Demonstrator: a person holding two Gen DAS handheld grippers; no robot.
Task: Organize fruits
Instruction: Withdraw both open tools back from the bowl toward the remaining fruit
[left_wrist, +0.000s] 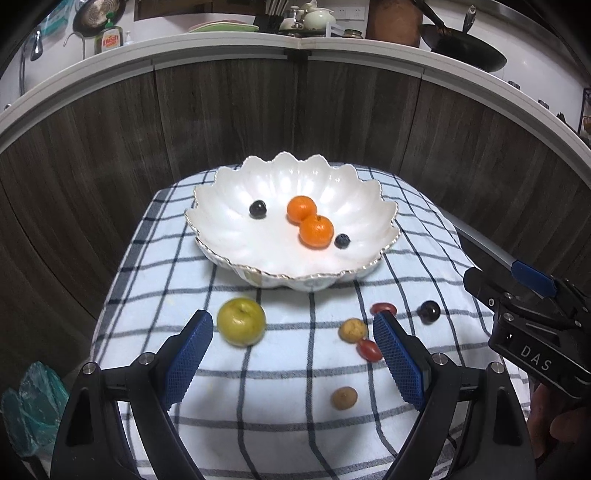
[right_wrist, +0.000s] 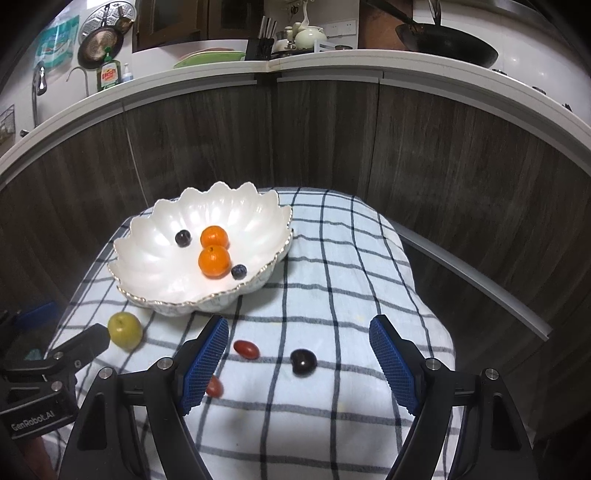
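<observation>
Starting at the left, the green apple (left_wrist: 241, 322) lies on the checked cloth (left_wrist: 280, 373) just ahead of the left gripper (left_wrist: 291, 332), off its left finger, nearer this hand than the other; both its jaws stand wide apart, empty; rightward, the dark cherry (right_wrist: 303, 362) sits ahead between the spread, empty fingers of the right gripper (right_wrist: 299, 332), a red tomato (right_wrist: 246, 349) lying lengthwise beside it; the scalloped bowl (right_wrist: 147, 236) behind holds two oranges and two blueberries.
</observation>
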